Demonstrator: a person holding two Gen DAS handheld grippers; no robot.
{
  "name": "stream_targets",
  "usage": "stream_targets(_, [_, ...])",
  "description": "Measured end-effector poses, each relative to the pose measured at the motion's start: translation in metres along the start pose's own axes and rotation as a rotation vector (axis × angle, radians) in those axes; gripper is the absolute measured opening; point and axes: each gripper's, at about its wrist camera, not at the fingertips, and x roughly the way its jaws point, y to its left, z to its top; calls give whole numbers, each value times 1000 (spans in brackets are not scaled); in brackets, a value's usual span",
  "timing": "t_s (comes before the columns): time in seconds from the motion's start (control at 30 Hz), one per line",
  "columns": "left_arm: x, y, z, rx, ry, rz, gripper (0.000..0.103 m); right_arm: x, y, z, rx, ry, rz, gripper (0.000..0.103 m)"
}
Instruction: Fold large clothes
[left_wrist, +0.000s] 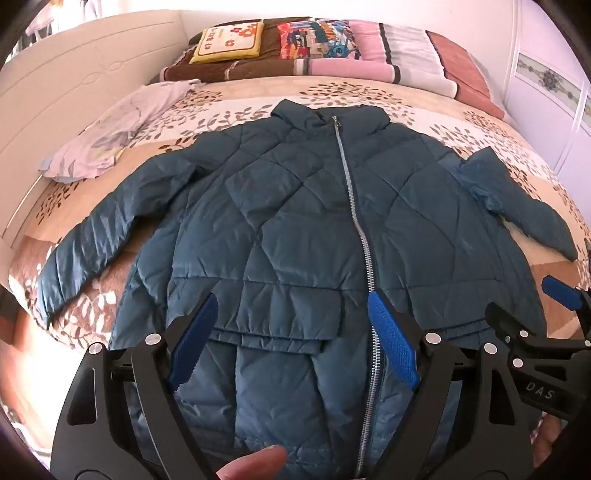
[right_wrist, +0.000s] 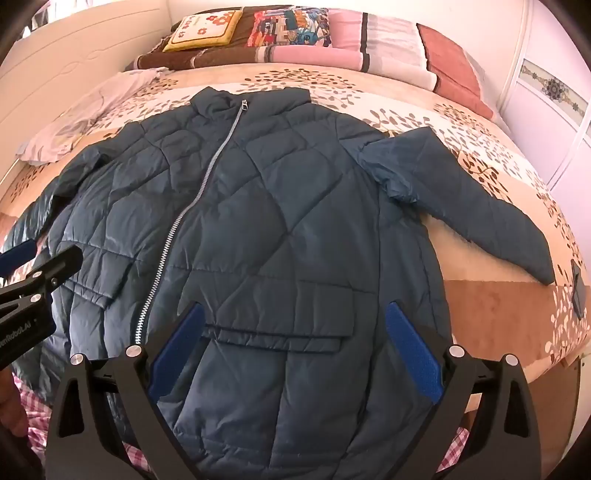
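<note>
A dark teal quilted jacket (left_wrist: 295, 206) (right_wrist: 277, 206) lies flat on the bed, front up and zipped, with both sleeves spread out to the sides. My left gripper (left_wrist: 292, 295) hovers open over the hem left of the zipper, above a pocket flap, with nothing between its blue pads. My right gripper (right_wrist: 294, 306) stands open over the other pocket flap, right of the zipper. Each shows at the edge of the other's view: the right gripper (left_wrist: 528, 301) and the left gripper (right_wrist: 44, 254). A thumb (left_wrist: 255, 465) shows at the bottom edge.
The bed cover (left_wrist: 369, 99) has a brown leaf print. A pale lilac pillow (left_wrist: 110, 136) lies at the left, with folded blankets and cushions (left_wrist: 295, 48) at the far end. A white wardrobe (left_wrist: 546, 92) stands on the right. A small dark object (right_wrist: 578, 291) lies near the right sleeve's cuff.
</note>
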Motion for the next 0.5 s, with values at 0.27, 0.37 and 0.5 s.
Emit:
stream_targets(0.27, [-1, -1, 0, -3, 4, -3, 83, 2, -1, 0, 3, 6, 5, 95])
stream_targets(0.37, [3, 3, -2, -5, 6, -3, 83, 2, -1, -1, 3, 8, 5, 95])
stream_targets(0.5, [4, 3, -4, -7, 9, -1, 83, 2, -1, -2, 1, 7, 5, 95])
